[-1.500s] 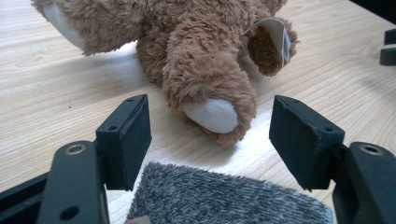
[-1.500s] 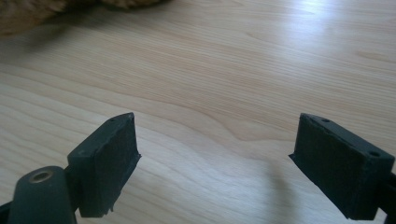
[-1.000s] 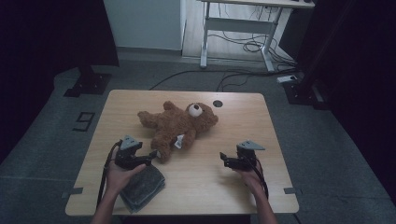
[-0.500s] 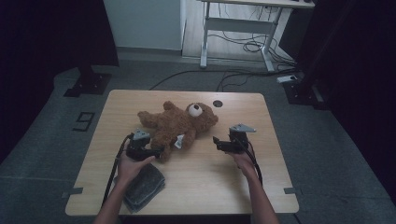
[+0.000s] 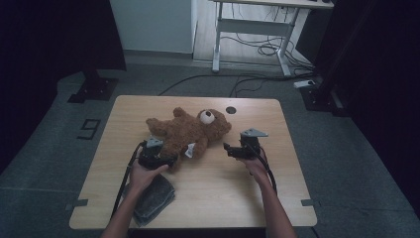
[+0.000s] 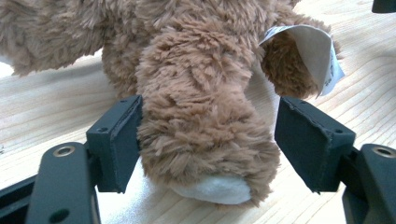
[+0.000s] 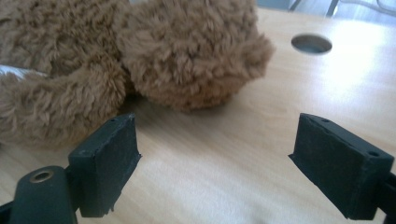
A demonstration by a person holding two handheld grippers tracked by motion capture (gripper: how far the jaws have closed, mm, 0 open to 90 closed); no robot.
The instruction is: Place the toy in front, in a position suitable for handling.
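Note:
A brown teddy bear (image 5: 190, 131) lies on its back across the middle of the wooden table (image 5: 247, 198), head toward the right. My left gripper (image 5: 167, 160) sits at the bear's lower leg. In the left gripper view the leg (image 6: 201, 116) lies between the open jaws, with fur brushing the left pad (image 6: 116, 140) and a gap at the right pad. My right gripper (image 5: 227, 148) stands open just beside the bear's head (image 7: 187, 51), bare tabletop between its jaws (image 7: 217, 154). A white label (image 6: 317, 51) sticks out from the bear.
A folded grey cloth (image 5: 151, 198) lies at the table's front left, beside the left forearm. A round hole (image 5: 231, 110) is in the tabletop behind the bear's head. Beyond the table, a white desk frame (image 5: 247, 29) and cables stand on the floor.
Both grippers moved away from the front edge toward the bear. The left one went from above the grey cloth to the bear's leg; the right one moved up and left to the head.

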